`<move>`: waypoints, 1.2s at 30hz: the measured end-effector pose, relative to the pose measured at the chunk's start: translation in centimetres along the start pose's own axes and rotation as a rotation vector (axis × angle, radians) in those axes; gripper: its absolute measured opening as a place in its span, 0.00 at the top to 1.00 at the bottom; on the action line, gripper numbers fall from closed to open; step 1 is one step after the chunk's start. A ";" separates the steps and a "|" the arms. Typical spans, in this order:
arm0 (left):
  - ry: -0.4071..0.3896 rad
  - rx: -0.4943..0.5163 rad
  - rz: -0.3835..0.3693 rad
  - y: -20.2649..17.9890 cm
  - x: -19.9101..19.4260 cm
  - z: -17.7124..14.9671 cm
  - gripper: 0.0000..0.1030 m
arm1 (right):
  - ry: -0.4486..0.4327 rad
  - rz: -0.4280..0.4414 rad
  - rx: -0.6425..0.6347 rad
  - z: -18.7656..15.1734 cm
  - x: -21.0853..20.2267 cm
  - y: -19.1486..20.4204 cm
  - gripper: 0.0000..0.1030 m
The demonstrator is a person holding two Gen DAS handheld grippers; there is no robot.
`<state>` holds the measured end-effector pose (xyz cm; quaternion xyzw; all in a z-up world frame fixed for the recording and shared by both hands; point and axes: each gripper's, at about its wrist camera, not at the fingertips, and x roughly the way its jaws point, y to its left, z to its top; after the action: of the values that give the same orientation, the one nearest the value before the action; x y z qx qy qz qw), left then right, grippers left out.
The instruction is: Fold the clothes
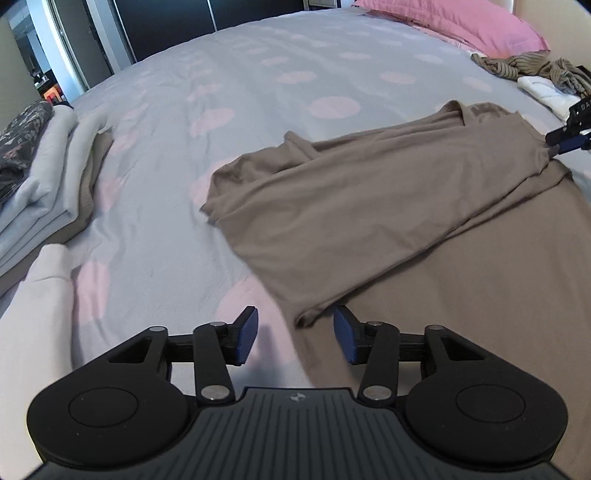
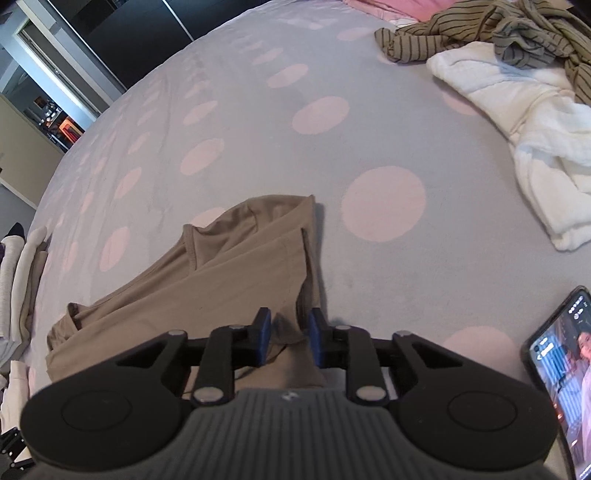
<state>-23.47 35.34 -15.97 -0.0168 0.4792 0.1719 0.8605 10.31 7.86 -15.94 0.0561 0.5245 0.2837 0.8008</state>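
While right tongs (image 2: 290, 338) pinch it, shirt (image 1: 369, 206) lies crosswise.

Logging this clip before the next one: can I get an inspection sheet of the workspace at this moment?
Surface: bed, grey cover with pink dots.
Job's things: brown garment, partly folded over itself.
Clutter: folded stack at left; striped garment and white garment unfolded; phone, screen lit.
Grippers: left gripper open at the garment's edge; right gripper pinching brown fabric.
Cables: nothing seen.
Surroundings: pink pillow, dark wardrobe doors.
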 end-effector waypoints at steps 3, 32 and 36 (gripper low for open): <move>-0.014 -0.016 -0.001 0.1 -0.2 0.2 0.91 | -0.012 -0.002 0.002 0.0 -0.6 0.3 0.97; 0.067 -0.251 -0.111 3.3 -3.0 -2.6 0.64 | 0.063 -0.064 -0.205 -3.5 -2.9 2.2 0.63; 0.085 -0.290 -0.156 2.3 -4.7 -4.2 0.60 | 0.119 -0.056 -0.269 -6.6 -4.0 2.5 0.61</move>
<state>-29.89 35.35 -13.99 -0.1852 0.4828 0.1713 0.8386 2.42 6.54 -14.66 -0.0835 0.5295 0.3318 0.7762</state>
